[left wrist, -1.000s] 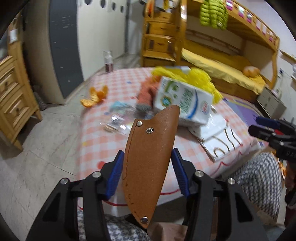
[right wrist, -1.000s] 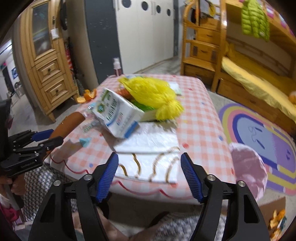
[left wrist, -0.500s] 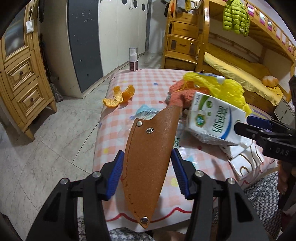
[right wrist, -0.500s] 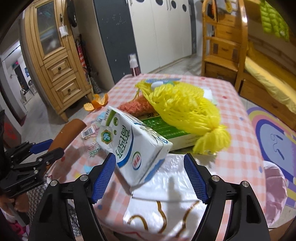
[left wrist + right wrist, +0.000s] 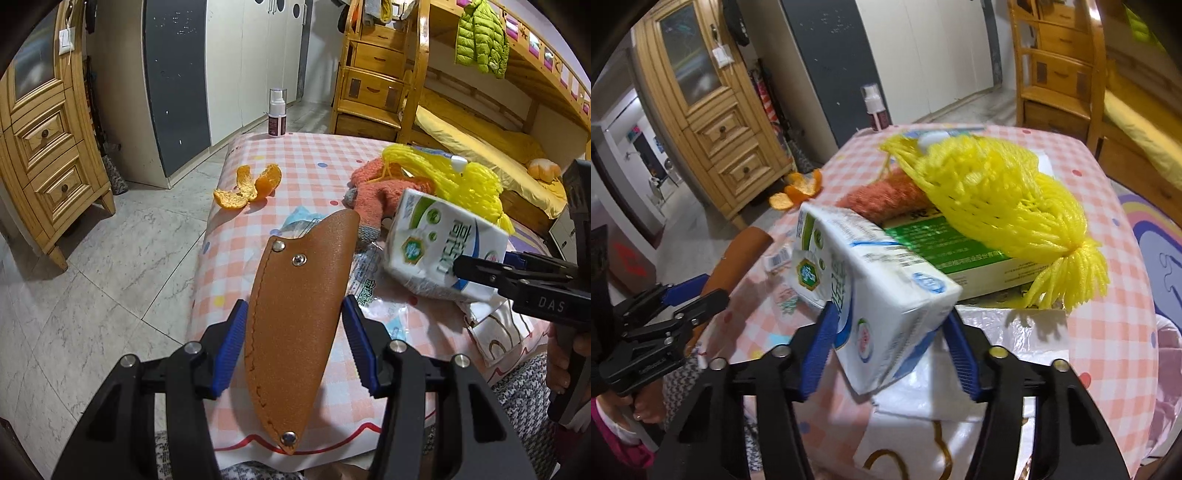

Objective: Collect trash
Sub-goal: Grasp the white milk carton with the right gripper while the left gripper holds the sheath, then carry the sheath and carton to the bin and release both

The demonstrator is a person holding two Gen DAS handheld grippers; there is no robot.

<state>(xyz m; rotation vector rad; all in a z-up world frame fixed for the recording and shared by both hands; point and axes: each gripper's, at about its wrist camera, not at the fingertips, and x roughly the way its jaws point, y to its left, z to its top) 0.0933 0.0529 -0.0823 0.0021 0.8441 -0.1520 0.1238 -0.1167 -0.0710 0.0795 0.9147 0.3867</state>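
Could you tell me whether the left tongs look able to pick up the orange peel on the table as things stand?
Probably not yet: the left tongs are already clamped on a brown leather sheath, though the path to the orange peel looks clear.

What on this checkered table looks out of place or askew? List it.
The white and green milk carton sits tilted, propped on the white plastic bag, between the closing jaws of the right gripper. Loose orange peel lies near the pink checkered table's edge.
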